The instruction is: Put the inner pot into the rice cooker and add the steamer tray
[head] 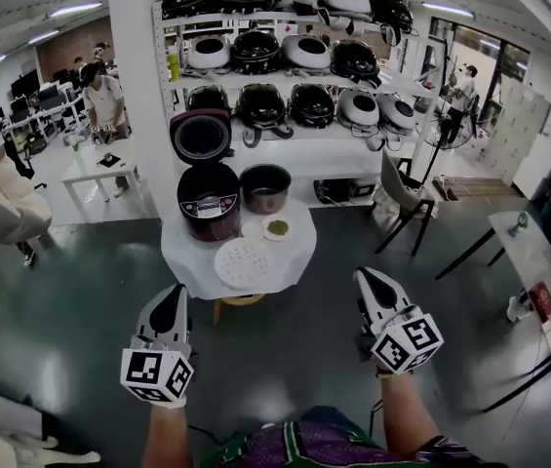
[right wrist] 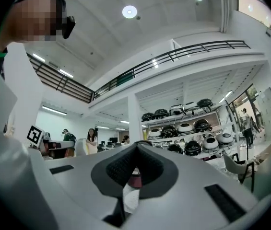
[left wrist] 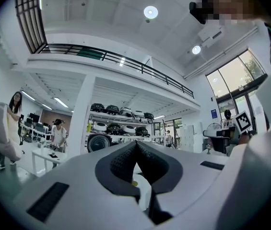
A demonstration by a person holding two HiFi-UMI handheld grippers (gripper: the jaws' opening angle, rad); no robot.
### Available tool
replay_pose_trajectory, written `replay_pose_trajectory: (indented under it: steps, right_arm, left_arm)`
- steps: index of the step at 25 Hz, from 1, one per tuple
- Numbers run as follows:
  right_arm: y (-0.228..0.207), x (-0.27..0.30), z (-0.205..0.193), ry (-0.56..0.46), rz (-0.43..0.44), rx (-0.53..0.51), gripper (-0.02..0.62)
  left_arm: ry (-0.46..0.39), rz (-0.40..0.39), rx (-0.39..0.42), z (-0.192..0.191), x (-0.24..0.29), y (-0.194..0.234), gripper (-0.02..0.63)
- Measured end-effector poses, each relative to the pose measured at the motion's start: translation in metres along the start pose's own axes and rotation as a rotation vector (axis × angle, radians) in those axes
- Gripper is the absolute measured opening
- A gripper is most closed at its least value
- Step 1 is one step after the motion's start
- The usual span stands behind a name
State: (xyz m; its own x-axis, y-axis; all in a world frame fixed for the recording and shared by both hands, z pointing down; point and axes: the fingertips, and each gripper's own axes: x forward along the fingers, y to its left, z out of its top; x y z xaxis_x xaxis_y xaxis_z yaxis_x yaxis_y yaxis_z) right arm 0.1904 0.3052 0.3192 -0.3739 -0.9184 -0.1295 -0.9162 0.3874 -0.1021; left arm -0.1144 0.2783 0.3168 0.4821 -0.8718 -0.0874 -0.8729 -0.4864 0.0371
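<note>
Both the left tongs and the right tongs are pressed together on nothing, held short of the round desk. On it the inner pot stands just right of the open rice cooker, with the steamer tray lying flat in front

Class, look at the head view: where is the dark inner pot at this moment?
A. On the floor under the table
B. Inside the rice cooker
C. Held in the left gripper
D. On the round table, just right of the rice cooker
D: the inner pot stands on the round table beside the open-lidded rice cooker, on its right in the head view, with no gripper near it.
</note>
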Motion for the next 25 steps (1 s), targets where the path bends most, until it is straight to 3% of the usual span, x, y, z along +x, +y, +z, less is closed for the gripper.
replay_pose_trajectory:
  steps: [6, 14, 22, 25]
  right_arm:
    - [0.009, 0.025, -0.007, 0.072, 0.092, -0.033, 0.005]
    - [-0.026, 0.090, -0.022, 0.087, 0.006, -0.072, 0.005]
    - [-0.072, 0.197, -0.042, 0.030, 0.174, 0.055, 0.005]
    - [-0.100, 0.243, -0.040, 0.028, 0.204, 0.058, 0.005]
  left_arm:
    - [0.011, -0.007, -0.023, -0.007, 0.016, 0.018, 0.020]
    - [0.011, 0.010, -0.059, -0.020, 0.056, 0.049, 0.020]
    - [-0.009, 0.070, -0.057, -0.023, 0.132, 0.082, 0.020]
    - [-0.003, 0.098, -0.050, -0.022, 0.179, 0.093, 0.020]
